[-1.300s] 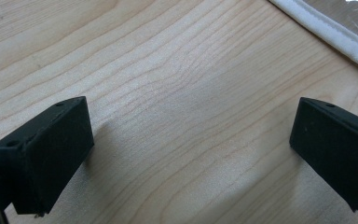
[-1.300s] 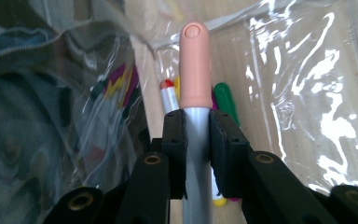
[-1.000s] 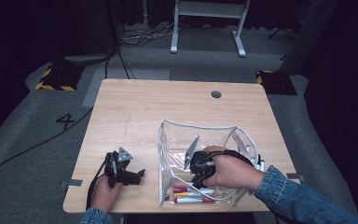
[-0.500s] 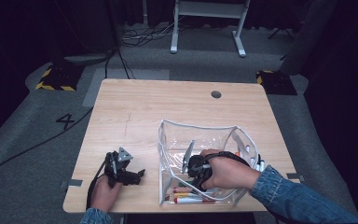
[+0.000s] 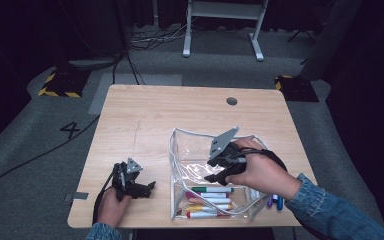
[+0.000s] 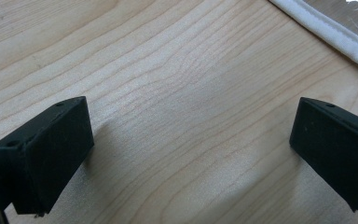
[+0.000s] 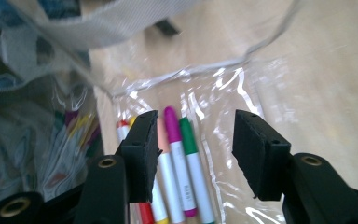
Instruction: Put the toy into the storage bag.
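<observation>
Several markers (image 5: 207, 198) inside clear pouch (image 5: 190, 150) on table (image 5: 145, 120)

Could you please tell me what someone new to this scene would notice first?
Most striking is the clear plastic pouch on the near right part of the wooden table, with coloured markers lying in a row at its near end. The right gripper hangs over the pouch, its jaws just opened with nothing between them. The left gripper rests open near the table's front left edge.

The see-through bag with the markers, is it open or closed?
Open. The clear bag gapes at the top, its white rim spread wide, and the right gripper reaches inside above the markers, jaws apart.
</observation>
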A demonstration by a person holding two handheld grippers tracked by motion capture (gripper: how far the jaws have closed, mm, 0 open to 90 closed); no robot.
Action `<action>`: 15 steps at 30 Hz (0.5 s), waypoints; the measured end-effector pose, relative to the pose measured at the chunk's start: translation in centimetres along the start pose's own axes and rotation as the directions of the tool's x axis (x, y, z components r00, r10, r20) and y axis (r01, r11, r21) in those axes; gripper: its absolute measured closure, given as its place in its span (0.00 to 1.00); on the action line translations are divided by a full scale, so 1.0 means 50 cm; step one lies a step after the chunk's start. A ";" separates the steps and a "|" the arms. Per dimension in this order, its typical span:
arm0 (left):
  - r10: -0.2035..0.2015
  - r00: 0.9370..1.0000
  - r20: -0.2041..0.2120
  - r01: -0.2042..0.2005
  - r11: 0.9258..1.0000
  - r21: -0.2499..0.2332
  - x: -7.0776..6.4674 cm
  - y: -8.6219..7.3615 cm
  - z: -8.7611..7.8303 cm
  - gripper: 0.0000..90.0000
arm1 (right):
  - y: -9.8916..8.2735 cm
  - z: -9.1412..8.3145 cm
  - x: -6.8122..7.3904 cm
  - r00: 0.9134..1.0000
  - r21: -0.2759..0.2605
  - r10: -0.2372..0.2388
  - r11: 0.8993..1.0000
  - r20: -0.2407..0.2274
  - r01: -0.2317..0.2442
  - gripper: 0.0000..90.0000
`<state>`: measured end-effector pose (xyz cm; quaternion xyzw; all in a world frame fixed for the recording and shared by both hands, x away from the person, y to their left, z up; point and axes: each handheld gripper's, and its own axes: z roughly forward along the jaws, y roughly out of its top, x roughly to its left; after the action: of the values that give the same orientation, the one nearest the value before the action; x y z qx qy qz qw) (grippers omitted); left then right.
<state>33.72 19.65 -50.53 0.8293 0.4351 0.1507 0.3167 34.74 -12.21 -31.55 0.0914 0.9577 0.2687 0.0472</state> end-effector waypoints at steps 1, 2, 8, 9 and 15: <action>0.000 1.000 0.000 0.000 1.000 0.000 0.000 0.000 0.000 0.00 | -0.002 -0.018 -0.004 1.000 -0.019 0.017 1.000 0.012 -0.017 0.56; 0.000 1.000 0.000 0.000 1.000 0.000 0.000 0.000 0.000 0.00 | -0.005 -0.032 -0.008 0.999 -0.032 0.037 0.999 0.018 -0.037 0.56; -0.003 1.000 0.000 0.003 1.000 -0.001 -0.001 0.000 0.000 0.00 | -0.046 -0.115 -0.028 0.987 -0.126 0.139 0.984 0.078 -0.129 0.54; -0.003 1.000 0.000 0.003 1.000 0.000 -0.001 0.000 0.000 0.00 | -0.056 -0.127 -0.032 0.984 -0.135 0.152 0.981 0.089 -0.139 0.53; -0.003 1.000 -0.001 0.003 1.000 -0.001 -0.001 0.000 0.000 0.00 | -0.127 -0.179 -0.052 0.958 -0.175 0.257 0.957 0.128 -0.233 0.53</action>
<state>33.70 19.63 -50.53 0.8284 0.4363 0.1507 0.3173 35.06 -22.58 -27.15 0.2255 0.9084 0.3399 0.0922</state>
